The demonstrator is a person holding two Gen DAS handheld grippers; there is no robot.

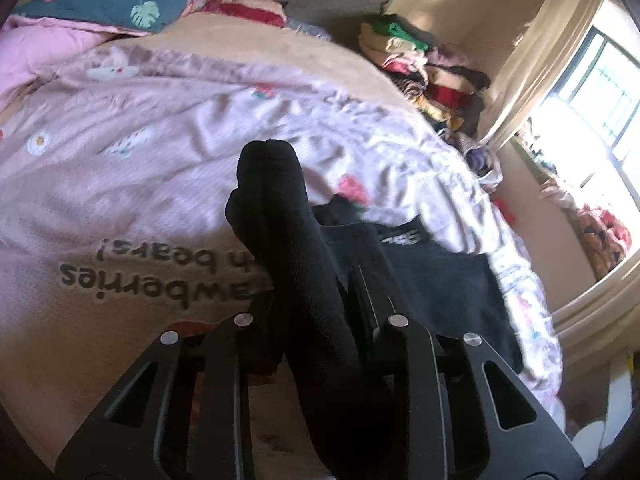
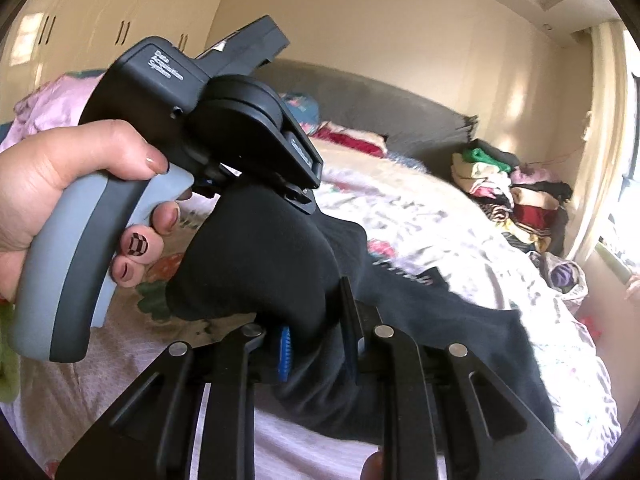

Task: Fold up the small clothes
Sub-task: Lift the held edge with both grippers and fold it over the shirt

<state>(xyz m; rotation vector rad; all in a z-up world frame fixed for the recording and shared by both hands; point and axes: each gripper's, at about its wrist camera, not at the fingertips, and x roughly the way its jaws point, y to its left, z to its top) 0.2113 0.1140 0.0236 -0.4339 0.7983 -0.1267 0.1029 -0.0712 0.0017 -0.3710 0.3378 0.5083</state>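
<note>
While one black sock (image 1: pixel 280 216) hangs above the bed (image 1: pixel 160 140), the left tongs (image 1: pixel 316 304) and right tongs (image 2: pixel 316 332) each pinch it, nearly shut. It seems mid-fold; next, bring its ends together. One dark garment (image 1: pixel 448 280) lies beneath.

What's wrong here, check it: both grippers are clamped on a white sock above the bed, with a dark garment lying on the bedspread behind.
The colour is wrong. The sock is black, not white, as the left wrist view shows. The left gripper and right gripper are both clamped on it above the bed, and the dark garment lies on the bedspread behind.
</note>
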